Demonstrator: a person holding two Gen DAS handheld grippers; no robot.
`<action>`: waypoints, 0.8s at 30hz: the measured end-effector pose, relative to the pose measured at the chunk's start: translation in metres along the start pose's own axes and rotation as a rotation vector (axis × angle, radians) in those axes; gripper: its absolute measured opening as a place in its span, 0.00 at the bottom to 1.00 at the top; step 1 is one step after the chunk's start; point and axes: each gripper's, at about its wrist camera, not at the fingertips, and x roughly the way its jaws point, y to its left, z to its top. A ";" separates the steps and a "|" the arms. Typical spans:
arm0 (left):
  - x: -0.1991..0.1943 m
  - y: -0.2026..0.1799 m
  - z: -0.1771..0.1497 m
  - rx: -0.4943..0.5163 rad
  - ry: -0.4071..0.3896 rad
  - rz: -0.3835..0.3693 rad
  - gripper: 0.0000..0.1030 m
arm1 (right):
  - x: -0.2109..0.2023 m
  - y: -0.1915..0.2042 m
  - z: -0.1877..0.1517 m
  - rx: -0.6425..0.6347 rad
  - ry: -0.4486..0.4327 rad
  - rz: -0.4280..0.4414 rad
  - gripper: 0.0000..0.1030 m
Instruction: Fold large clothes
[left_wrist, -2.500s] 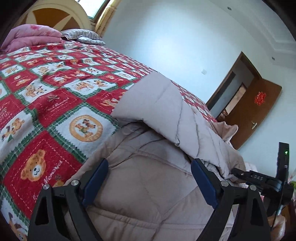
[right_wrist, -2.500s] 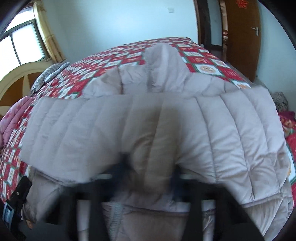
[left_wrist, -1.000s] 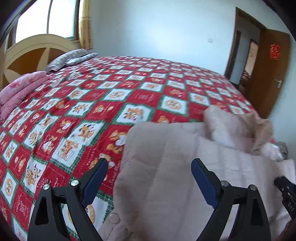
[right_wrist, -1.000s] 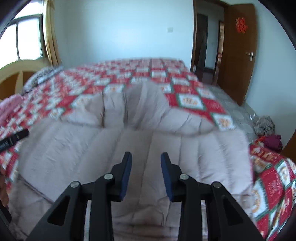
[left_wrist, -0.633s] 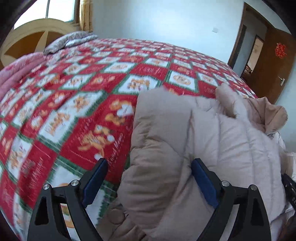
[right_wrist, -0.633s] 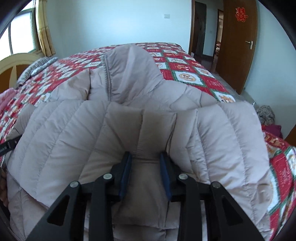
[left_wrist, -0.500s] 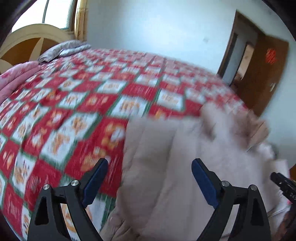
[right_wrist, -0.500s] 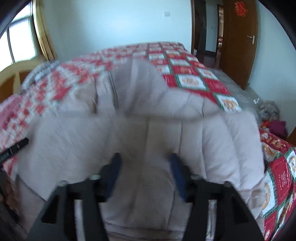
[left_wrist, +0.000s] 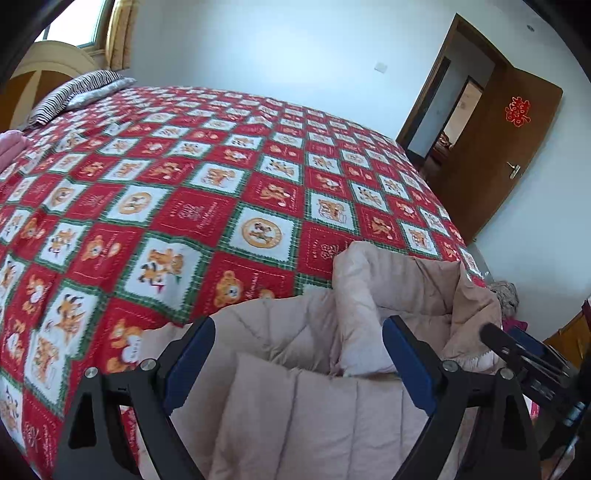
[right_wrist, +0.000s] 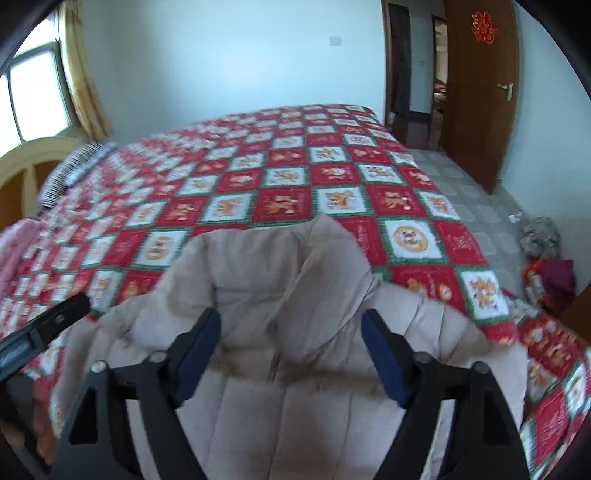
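A beige quilted down coat (left_wrist: 325, 387) lies folded on the near edge of the bed, with its hood (left_wrist: 424, 291) bunched at the right. My left gripper (left_wrist: 297, 363) is open and empty, jaws wide apart just above the coat. In the right wrist view the same coat (right_wrist: 288, 398) lies below, its hood (right_wrist: 291, 266) pointing away. My right gripper (right_wrist: 291, 349) is open and empty above it. The tip of the right gripper shows in the left wrist view (left_wrist: 524, 358), and the left one in the right wrist view (right_wrist: 44, 328).
The bed carries a red, white and green bear-patterned bedspread (left_wrist: 192, 192). A striped pillow (left_wrist: 74, 94) and a pink quilt (right_wrist: 14, 243) lie at the headboard end. A brown door (left_wrist: 498, 147) stands open at the right. Clothes lie piled on the floor (right_wrist: 546, 258).
My right gripper was shut on the coat's fabric and has now opened and let it go. Both grippers have pulled back and up from the coat, which now lies folded.
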 end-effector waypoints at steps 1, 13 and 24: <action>0.001 0.000 0.000 0.002 0.002 0.002 0.90 | 0.008 0.001 0.002 -0.014 0.033 -0.002 0.77; 0.011 0.003 -0.008 0.008 0.015 0.031 0.90 | 0.039 -0.081 -0.044 0.110 0.144 -0.045 0.08; 0.050 -0.014 0.001 -0.018 0.121 -0.103 0.90 | 0.038 -0.083 -0.074 0.129 -0.032 -0.058 0.11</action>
